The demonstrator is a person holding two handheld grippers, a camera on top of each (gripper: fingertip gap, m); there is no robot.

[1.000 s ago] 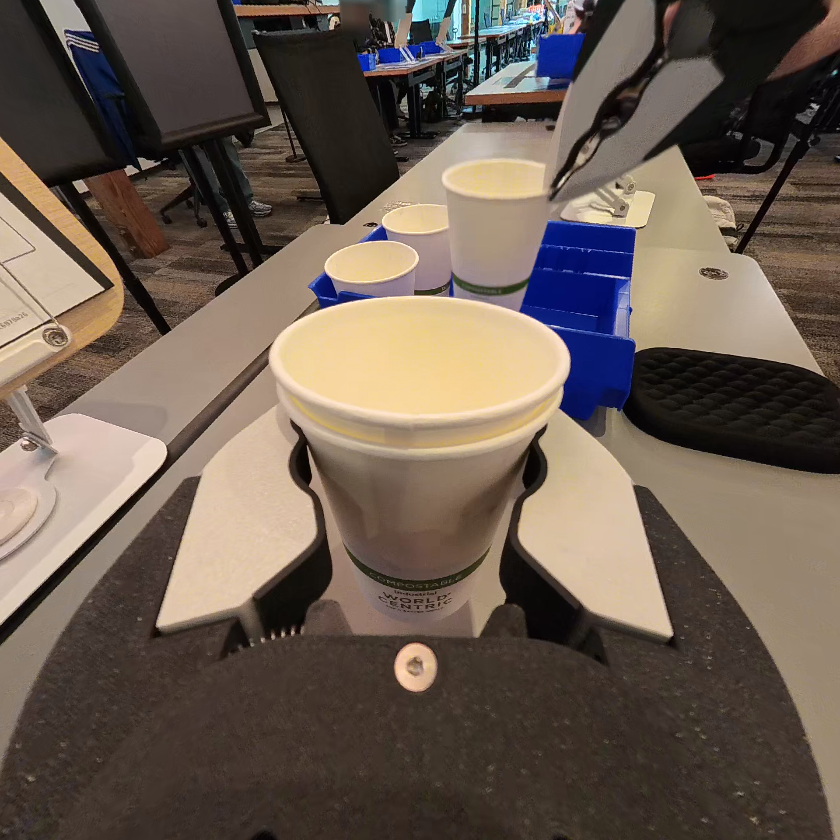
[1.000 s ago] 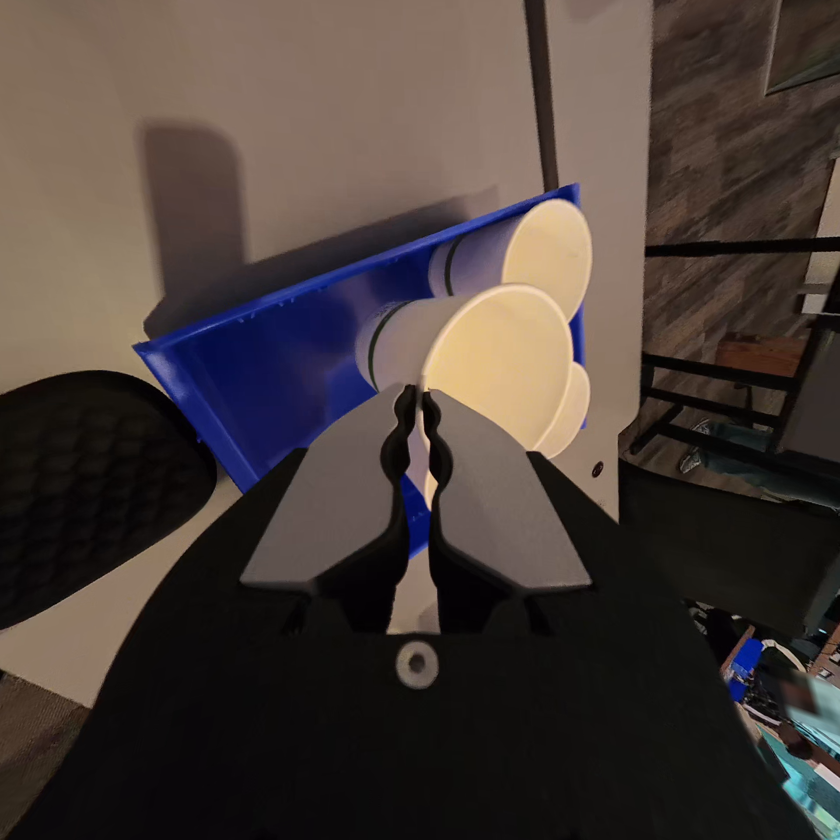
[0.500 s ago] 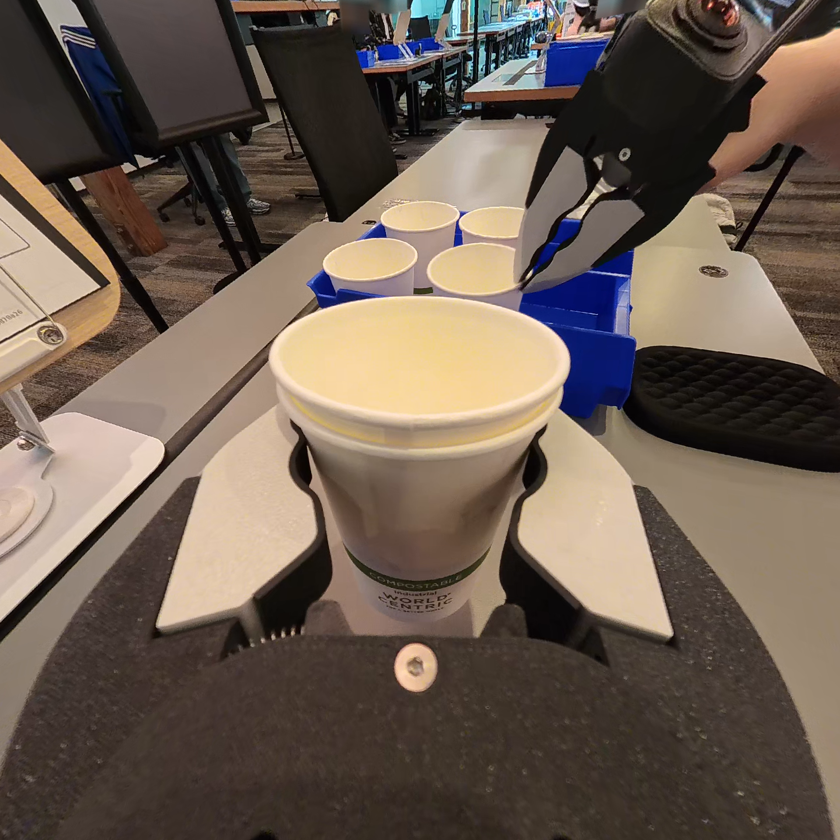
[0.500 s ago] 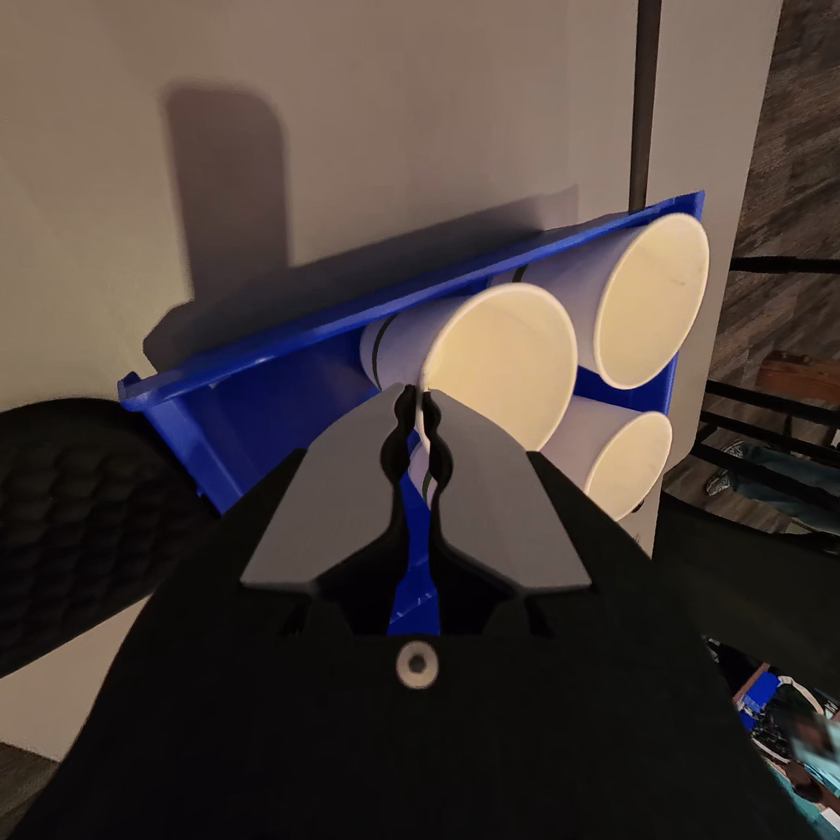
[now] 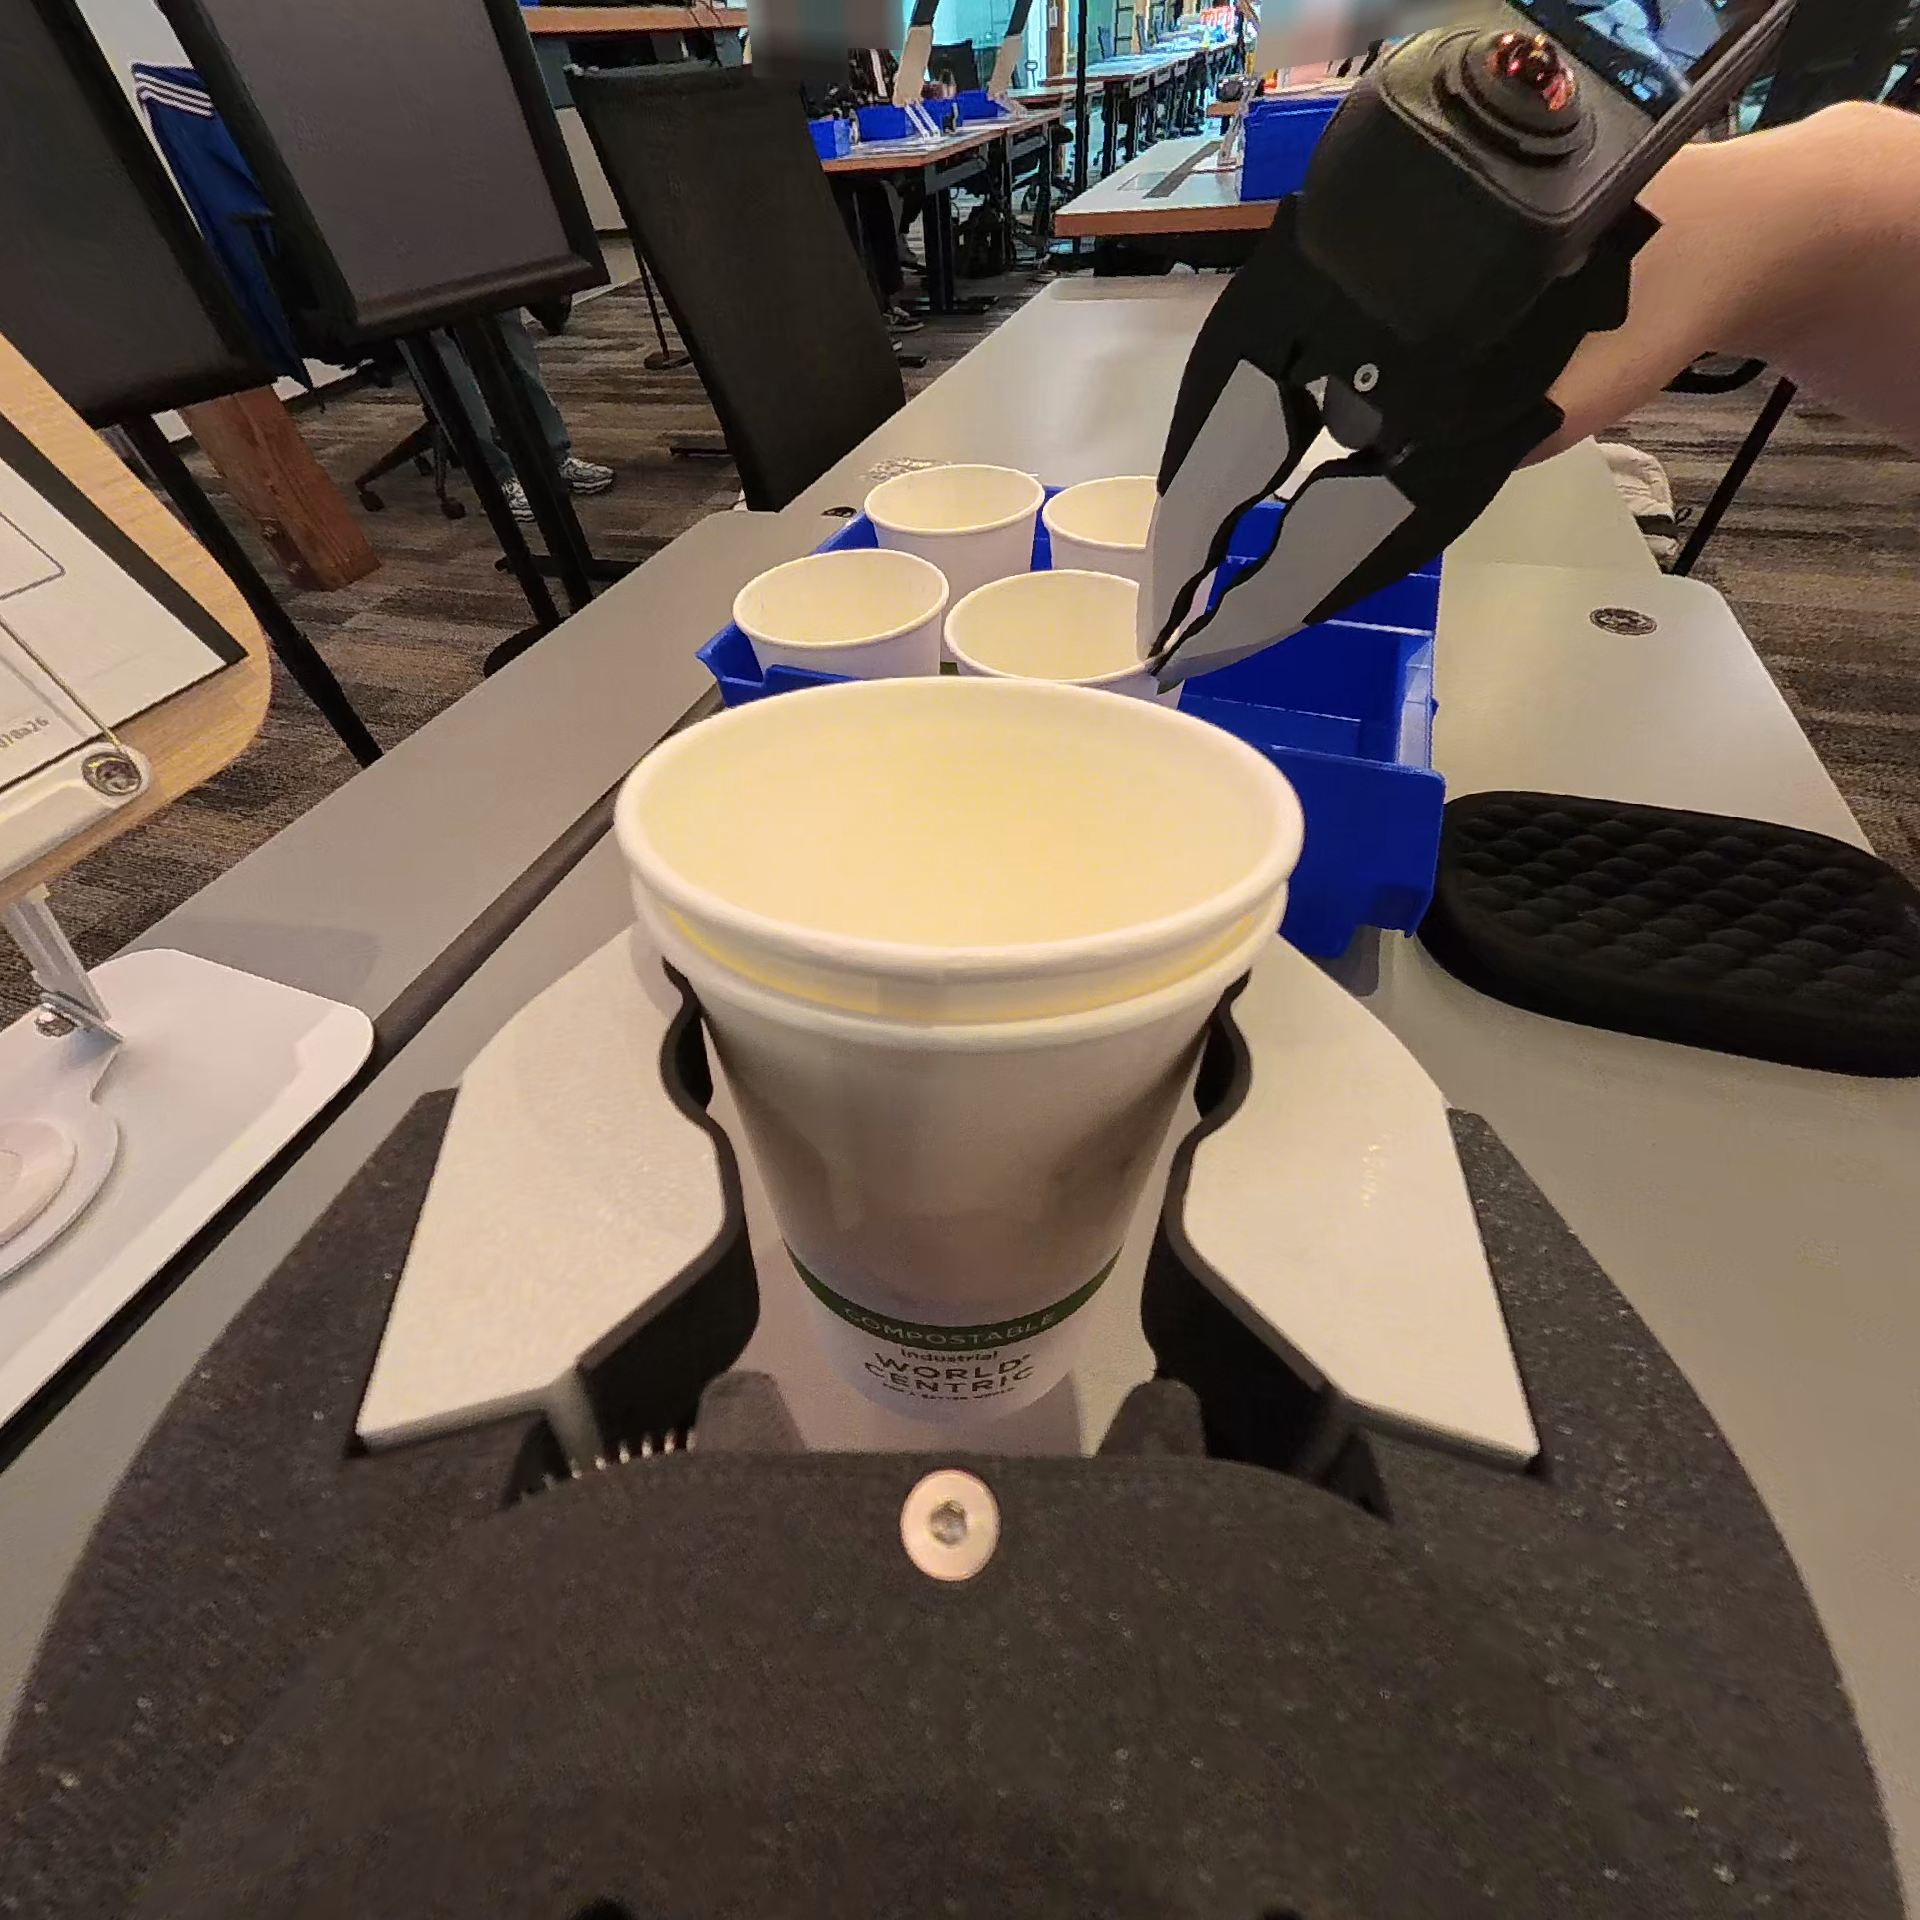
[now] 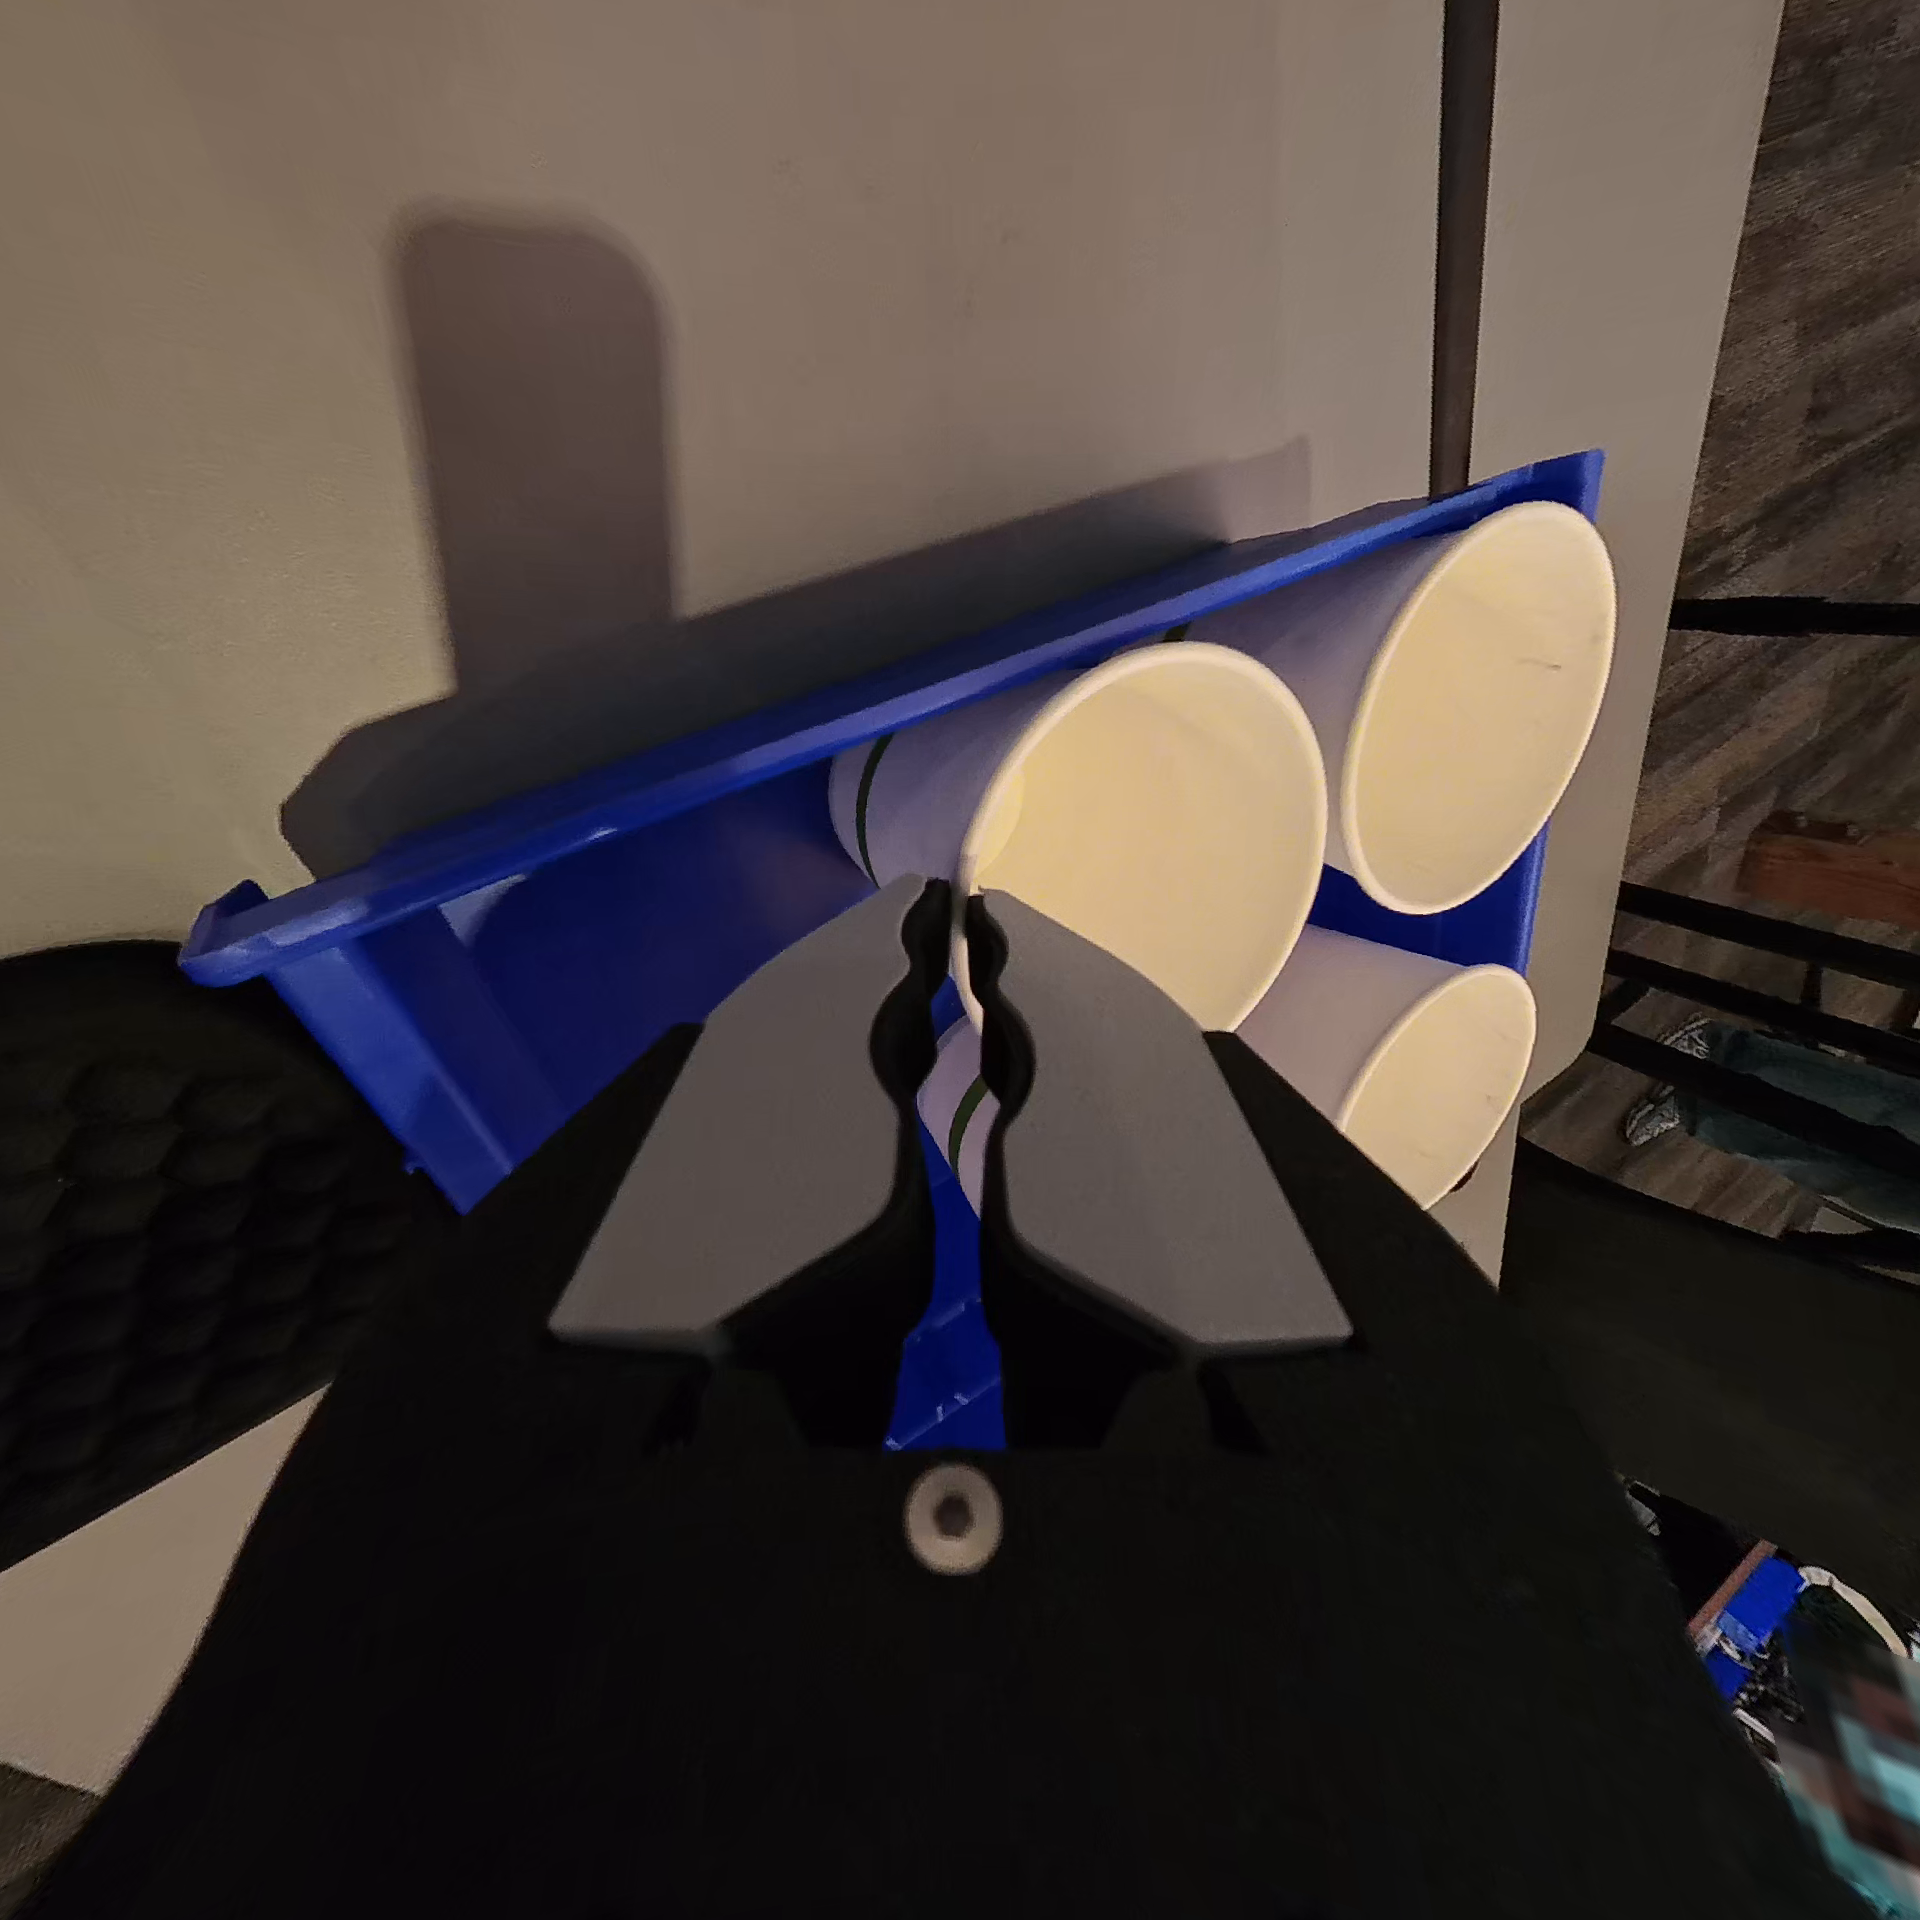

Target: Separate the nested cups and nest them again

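1. The right gripper (image 6: 951, 894) is clenched on the rim of a single cup (image 5: 1044, 629), one finger inside the wall, one outside; a rim pinch suits a thin paper lip and leaves the body free to drop into place.
2. That cup sits in the blue bin (image 5: 1340, 748), near-right of three other separated cups; they stand upright and close together.
3. The left gripper (image 5: 951, 1049) grasps the nested cups (image 5: 951, 1039) near the camera; holding the outer wall likely steadies the stack while the inner cup gets pulled.

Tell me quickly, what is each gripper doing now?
Left gripper: closed around the nested paper cups.
Right gripper: closed, pinching the rim of a paper cup in the blue bin.
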